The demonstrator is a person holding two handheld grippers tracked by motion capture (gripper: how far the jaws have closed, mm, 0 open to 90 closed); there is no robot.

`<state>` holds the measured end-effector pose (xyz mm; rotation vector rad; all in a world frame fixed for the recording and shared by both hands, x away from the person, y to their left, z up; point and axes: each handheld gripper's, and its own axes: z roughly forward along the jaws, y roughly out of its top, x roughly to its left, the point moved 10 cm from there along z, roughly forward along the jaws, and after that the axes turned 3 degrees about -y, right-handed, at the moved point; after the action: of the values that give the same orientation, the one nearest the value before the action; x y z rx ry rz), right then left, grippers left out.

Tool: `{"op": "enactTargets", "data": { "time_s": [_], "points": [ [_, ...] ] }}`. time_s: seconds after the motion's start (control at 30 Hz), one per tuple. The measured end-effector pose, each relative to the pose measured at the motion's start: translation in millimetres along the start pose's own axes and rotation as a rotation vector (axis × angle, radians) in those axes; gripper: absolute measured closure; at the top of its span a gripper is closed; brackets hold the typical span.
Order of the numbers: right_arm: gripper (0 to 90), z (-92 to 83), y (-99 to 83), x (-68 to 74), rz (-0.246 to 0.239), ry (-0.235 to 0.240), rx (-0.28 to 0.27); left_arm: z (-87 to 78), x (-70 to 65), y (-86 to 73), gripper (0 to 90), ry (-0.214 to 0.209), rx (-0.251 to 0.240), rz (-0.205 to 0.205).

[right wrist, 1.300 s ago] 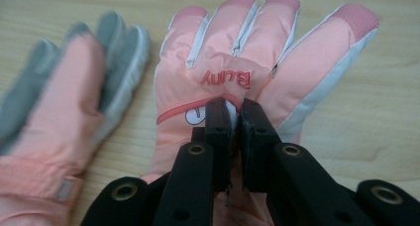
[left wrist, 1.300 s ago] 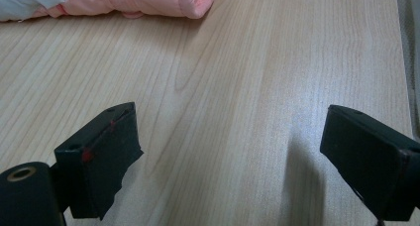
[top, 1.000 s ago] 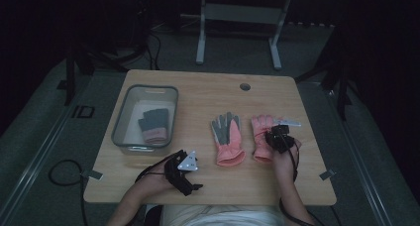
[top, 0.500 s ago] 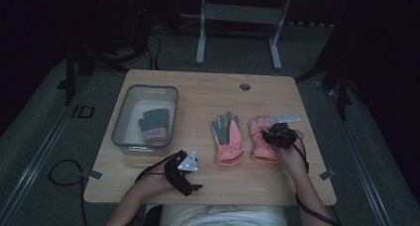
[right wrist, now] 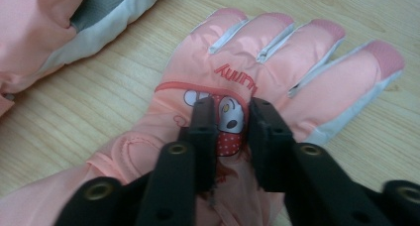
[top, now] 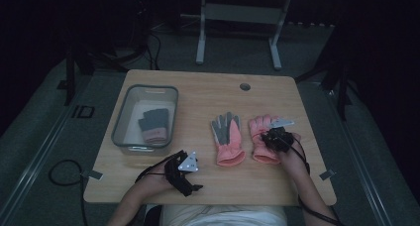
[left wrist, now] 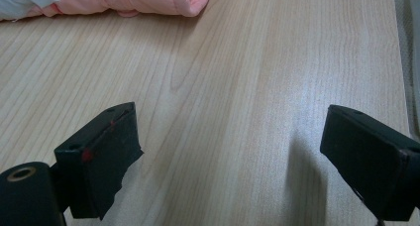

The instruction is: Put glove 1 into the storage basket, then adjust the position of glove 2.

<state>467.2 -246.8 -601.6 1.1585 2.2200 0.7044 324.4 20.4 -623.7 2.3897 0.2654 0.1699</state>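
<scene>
at right-centre of the high view, right gripper (right wrist: 232, 118) jaws just closed, pinching padded fabric of pink glove (right wrist: 257, 72), flat on wood table (top: 208, 94), fingers toward far edge. left gripper (left wrist: 233, 151) jaws wide apart.

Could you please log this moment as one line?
right claw: pinching fabric on right pink glove, jaws just closing | left claw: open over bare table | other pink glove: flat | bin: holds grey glove
</scene>
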Motion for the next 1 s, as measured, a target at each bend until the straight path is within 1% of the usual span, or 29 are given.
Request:
{"op": "enactTargets", "data": {
  "time_s": [0.03,0.1,0.2,0.23,0.27,0.3,0.43,0.47,0.53,0.63,0.73,0.77,0.87,0.93,0.97,1.0],
  "points": [
    [81.5,-0.6,0.2,0.0,0.014,0.003,-0.005,-0.3,0.1,0.1,7.9,-0.001,0.001,0.002],
    [85.0,-4.4,2.6,-0.2,0.041,0.006,-0.008,-0.7,0.5,0.4,7.9,0.000,0.000,0.002],
    [86.4,-14.6,11.3,-2.6,0.072,0.005,-0.031,-1.1,0.8,0.3,7.9,0.001,-0.003,-0.002],
    [86.4,-14.6,11.3,-2.6,0.072,0.005,-0.031,-1.1,0.8,0.3,7.9,0.001,-0.003,-0.002],
    [86.7,-22.9,18.2,-5.4,0.077,-0.009,-0.042,-1.2,0.5,0.3,7.9,0.001,-0.004,-0.004],
    [86.7,-26.3,20.9,-5.8,0.078,-0.005,-0.044,-1.2,0.5,0.3,7.9,0.001,-0.004,-0.004],
    [86.7,-49.3,43.0,-9.3,0.102,0.003,-0.098,-0.5,0.6,-0.6,7.9,0.000,0.004,-0.001],
    [86.6,-57.7,51.3,-8.6,0.104,0.004,-0.118,-0.6,0.6,0.0,7.9,0.001,0.003,0.001],
    [86.6,-68.3,63.6,-5.2,0.102,0.008,-0.145,-0.8,0.6,0.6,7.9,0.001,0.002,0.002],
    [86.6,-83.9,85.0,4.7,0.086,0.007,-0.182,-0.3,0.7,0.4,7.9,0.004,0.008,0.007],
    [86.6,-94.9,106.1,18.5,0.074,0.023,-0.218,-0.4,0.6,0.4,7.9,0.005,0.008,0.008],
    [86.6,-97.3,112.3,23.8,0.067,0.030,-0.227,-0.3,0.2,0.8,7.9,0.003,0.002,0.003],
    [86.6,-101.1,127.3,40.4,0.043,0.042,-0.242,-1.0,0.7,0.6,7.9,0.005,0.005,0.006],
    [86.5,-101.2,134.2,51.8,0.037,0.056,-0.247,-1.4,0.7,0.8,7.9,0.004,0.004,0.007],
    [86.5,-101.2,134.2,51.8,0.037,0.056,-0.247,-1.6,0.7,0.8,7.9,0.004,0.003,0.007],
    [86.6,-100.9,136.8,57.6,0.028,0.063,-0.249,-2.1,0.8,0.6,7.9,0.005,0.005,0.010]
  ]
}}
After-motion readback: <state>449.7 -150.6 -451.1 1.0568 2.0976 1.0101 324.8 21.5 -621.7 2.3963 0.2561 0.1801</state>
